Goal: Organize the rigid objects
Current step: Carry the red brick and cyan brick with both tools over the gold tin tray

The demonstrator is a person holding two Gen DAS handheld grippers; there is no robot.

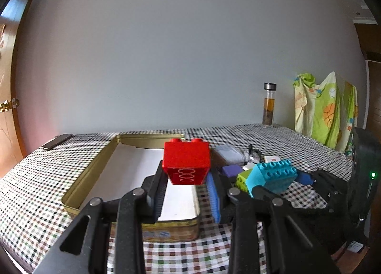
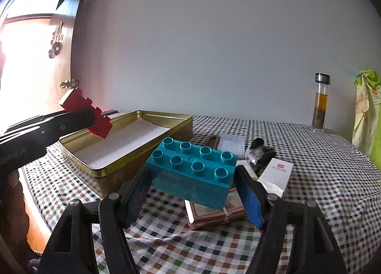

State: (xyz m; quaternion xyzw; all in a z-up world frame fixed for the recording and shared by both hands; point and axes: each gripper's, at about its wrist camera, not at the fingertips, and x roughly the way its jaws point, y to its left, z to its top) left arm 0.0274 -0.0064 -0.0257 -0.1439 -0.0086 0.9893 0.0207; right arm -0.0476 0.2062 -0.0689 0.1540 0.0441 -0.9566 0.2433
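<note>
Left gripper (image 1: 187, 178) fingers clamp a red brick (image 1: 187, 163) above the open gold tin (image 1: 95, 164); right gripper (image 2: 193, 186) fingers clamp a teal brick (image 2: 194, 171) over the checked tabletop (image 2: 309, 178), small boxes (image 2: 276, 174) cluttering beyond.

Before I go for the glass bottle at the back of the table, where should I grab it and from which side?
Take the glass bottle around its clear middle, below the metal cap, pads on opposite sides of the round wall. It stands upright and alone at the far edge of the table, so a level approach from the front looks best. Both grippers would first need to set down their bricks.
</note>
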